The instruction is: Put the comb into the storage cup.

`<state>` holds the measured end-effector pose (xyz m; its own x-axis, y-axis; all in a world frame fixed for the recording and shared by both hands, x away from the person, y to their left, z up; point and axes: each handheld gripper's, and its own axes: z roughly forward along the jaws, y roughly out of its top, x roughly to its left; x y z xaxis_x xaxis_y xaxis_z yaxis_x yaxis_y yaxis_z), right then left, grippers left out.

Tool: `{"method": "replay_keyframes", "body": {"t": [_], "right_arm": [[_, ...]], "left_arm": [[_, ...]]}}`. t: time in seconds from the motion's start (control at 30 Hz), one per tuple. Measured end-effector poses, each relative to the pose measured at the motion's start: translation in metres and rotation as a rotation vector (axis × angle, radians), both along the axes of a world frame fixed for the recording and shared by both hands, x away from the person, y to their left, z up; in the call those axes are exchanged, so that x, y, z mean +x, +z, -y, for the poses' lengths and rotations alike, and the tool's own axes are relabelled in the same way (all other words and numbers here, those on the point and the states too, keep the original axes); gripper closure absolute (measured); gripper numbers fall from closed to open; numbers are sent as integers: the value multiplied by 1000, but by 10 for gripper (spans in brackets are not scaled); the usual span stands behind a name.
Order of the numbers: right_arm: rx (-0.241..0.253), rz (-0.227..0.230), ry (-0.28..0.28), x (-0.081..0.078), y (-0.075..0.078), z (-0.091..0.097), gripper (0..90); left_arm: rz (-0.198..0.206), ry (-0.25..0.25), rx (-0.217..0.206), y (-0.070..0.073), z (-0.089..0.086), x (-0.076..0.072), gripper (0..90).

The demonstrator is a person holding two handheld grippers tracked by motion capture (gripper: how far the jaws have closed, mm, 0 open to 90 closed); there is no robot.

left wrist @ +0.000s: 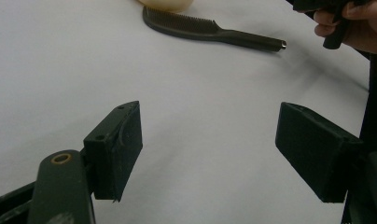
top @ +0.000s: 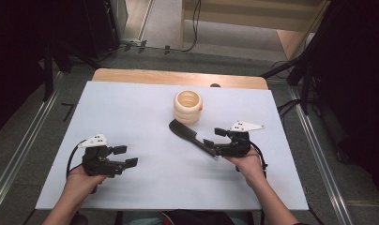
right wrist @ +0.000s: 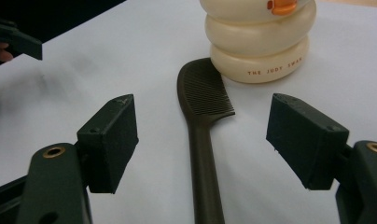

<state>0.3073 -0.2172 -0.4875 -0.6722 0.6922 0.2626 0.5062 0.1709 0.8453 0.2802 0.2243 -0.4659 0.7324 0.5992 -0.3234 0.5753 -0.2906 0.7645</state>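
Observation:
A dark comb [top: 190, 137] lies flat on the white table [top: 131, 108], its toothed head near a cream ringed cup [top: 188, 106] and its handle toward the person's right hand. My right gripper [top: 215, 138] is open, jaws either side of the handle end without touching it. In the right gripper view the comb [right wrist: 201, 135] runs up between the two pads toward the cup [right wrist: 260, 37]. My left gripper [top: 125, 156] rests open at the front left, nothing between its jaws. In the left gripper view the comb [left wrist: 210, 31] lies far ahead.
The table's wooden back edge [top: 178, 77] borders the white sheet. Grey floor with metal rails [top: 23, 145] runs along both sides. Dark stands and cables [top: 295, 70] sit at the back right.

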Motion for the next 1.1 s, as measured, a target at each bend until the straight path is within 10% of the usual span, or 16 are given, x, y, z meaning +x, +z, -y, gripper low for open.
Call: {"method": "replay_keyframes", "body": {"t": [1.1], "right_arm": [[-153,-61,37,-10,-31,-1,287]], "left_arm": [[2,2,-3,0,-1,0,235]]}}
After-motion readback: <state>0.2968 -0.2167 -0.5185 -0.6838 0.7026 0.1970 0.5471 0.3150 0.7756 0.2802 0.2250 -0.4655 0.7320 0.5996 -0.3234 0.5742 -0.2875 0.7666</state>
